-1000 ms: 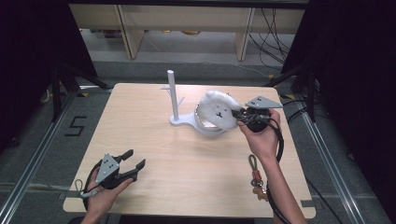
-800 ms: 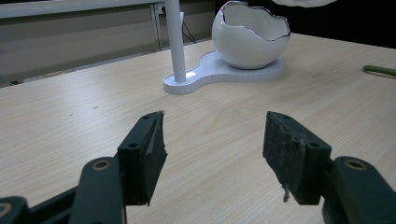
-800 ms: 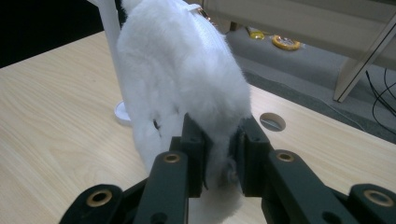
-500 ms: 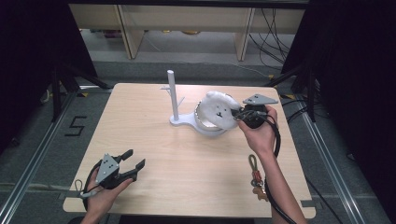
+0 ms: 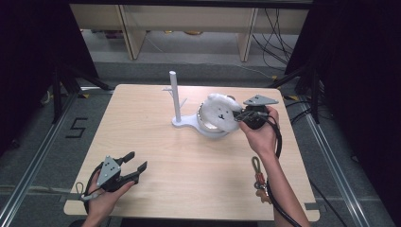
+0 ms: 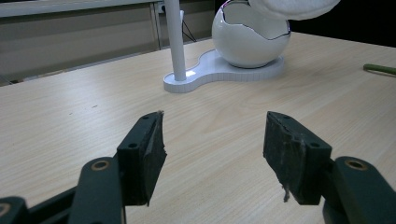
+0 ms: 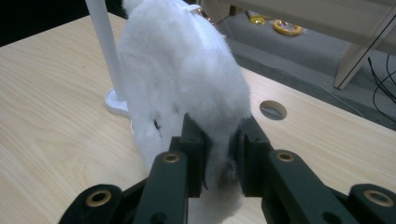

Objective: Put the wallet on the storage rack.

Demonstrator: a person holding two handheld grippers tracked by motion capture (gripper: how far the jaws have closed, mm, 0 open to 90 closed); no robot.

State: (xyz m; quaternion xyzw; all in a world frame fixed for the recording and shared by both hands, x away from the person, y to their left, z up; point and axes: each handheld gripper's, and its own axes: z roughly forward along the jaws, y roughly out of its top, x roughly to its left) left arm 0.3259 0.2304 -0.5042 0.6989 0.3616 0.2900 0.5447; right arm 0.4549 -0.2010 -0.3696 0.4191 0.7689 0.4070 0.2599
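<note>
A fluffy white plush pouch (image 5: 219,111) with a small stitched face is pinched in my right gripper (image 5: 242,115), which is shut on its edge; up close the pouch (image 7: 182,79) bulges above the two black jaws. It hangs over a white egg-shaped bowl (image 6: 250,39) that sits on a white stand base (image 5: 187,123) with an upright white post (image 5: 174,94). My left gripper (image 5: 134,163) rests near the table's front left corner, open with nothing between its pads (image 6: 152,147).
A keychain with a green cord and small charms (image 5: 258,176) lies on the wooden table (image 5: 189,175) by the right forearm. A round cable hole (image 7: 272,109) is in the tabletop beyond the pouch. Shelving and cables stand behind the table's far edge.
My right gripper with the white pouch has shifted slightly toward the bowl. The left gripper has stayed where it was.
</note>
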